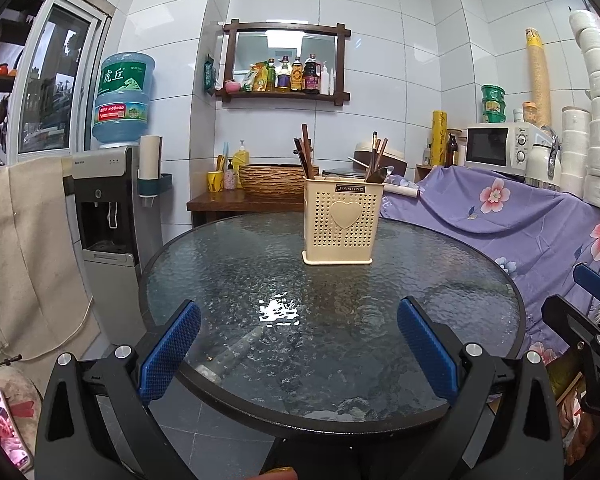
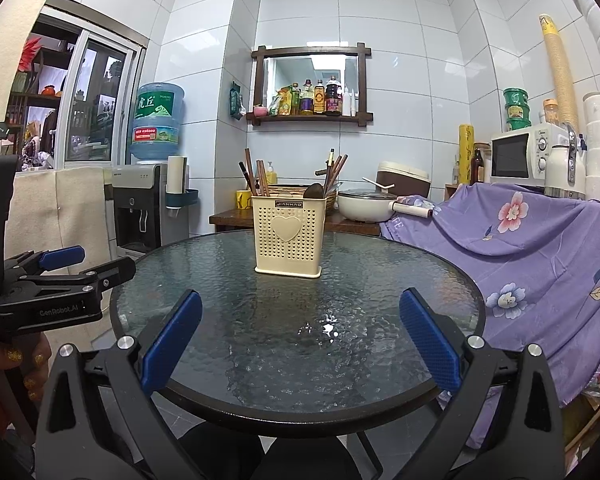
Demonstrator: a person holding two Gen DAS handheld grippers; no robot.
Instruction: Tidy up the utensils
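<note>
On the tabletop (image 1: 228,264), the holder (image 1: 342,222) already has the utensils (image 1: 374,162); both hand-held grippers, left (image 1: 298,318) and right (image 2: 300,312), gape empty.

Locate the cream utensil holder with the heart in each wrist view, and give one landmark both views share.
Left wrist: utensil holder stands right of centre, on the far part of the glass table.
Right wrist: utensil holder stands just left of centre, on the table's far part.
Shared landmark: the wooden wall shelf of bottles, above the holder.
</note>
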